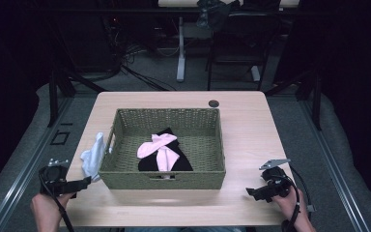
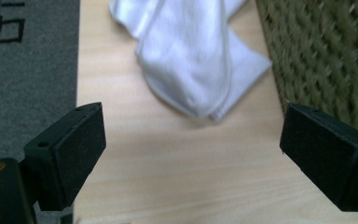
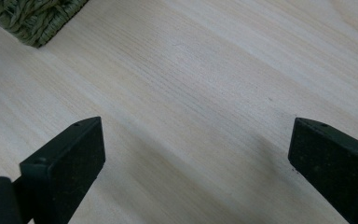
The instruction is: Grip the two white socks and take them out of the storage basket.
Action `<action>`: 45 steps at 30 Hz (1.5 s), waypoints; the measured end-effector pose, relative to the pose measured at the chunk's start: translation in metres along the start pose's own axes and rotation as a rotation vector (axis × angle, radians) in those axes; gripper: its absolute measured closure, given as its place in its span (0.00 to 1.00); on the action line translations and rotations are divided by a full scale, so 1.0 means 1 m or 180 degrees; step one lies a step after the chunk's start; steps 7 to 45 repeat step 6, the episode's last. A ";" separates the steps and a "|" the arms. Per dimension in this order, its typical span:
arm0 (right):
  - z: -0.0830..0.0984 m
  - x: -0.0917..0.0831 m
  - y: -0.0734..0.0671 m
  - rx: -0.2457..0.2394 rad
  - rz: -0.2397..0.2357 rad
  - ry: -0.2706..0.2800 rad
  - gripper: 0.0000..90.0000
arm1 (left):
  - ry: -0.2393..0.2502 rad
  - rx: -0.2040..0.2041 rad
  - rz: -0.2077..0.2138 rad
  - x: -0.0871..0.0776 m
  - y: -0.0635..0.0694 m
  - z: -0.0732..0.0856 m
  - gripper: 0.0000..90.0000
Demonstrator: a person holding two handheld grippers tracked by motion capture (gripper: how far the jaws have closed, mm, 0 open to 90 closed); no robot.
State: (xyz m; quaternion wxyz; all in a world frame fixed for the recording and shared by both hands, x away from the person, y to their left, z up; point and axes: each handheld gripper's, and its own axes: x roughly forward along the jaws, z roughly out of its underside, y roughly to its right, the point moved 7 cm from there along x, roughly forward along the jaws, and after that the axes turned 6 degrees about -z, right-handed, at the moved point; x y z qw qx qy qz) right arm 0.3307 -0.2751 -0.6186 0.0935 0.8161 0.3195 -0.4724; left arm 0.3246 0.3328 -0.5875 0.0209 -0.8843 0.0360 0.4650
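Note:
A green woven basket (image 1: pixel 125 175) stands mid-table holding a pink sock (image 1: pixel 160 147) that lies on a black garment (image 1: pixel 179 162). A white sock (image 1: pixel 92 155) lies crumpled on the table against the basket's left wall; in the left gripper view the white sock (image 2: pixel 191 56) is just beyond the jaws, beside the basket wall (image 2: pixel 326 56). My left gripper (image 1: pixel 84 183) sits at the table's front left, open and holding nothing (image 2: pixel 193 149). My right gripper (image 1: pixel 251 192) rests at the front right, open over bare wood (image 3: pixel 196 163).
The wooden table (image 1: pixel 251 130) has a small black grommet (image 1: pixel 214 103) at its far edge. A basket corner (image 3: pixel 32 18) appears at the top left of the right gripper view. Grey floor (image 2: pixel 28 70) lies past the table's left edge. Desk legs and cables stand behind.

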 end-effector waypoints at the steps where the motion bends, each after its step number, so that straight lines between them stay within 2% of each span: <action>1: 0.000 0.000 0.000 -0.0008 0.0000 -0.0015 0.03 | -0.0023 -0.0009 -0.0013 0.003 0.000 0.006 0.08; 6: 0.000 0.001 0.000 -0.0002 -0.0004 -0.0001 0.04 | -0.0080 -0.0002 0.0000 0.007 -0.002 0.013 0.07; 45: 0.000 0.001 0.000 -0.0002 -0.0004 -0.0001 0.04 | -0.0080 -0.0002 0.0000 0.007 -0.002 0.013 0.07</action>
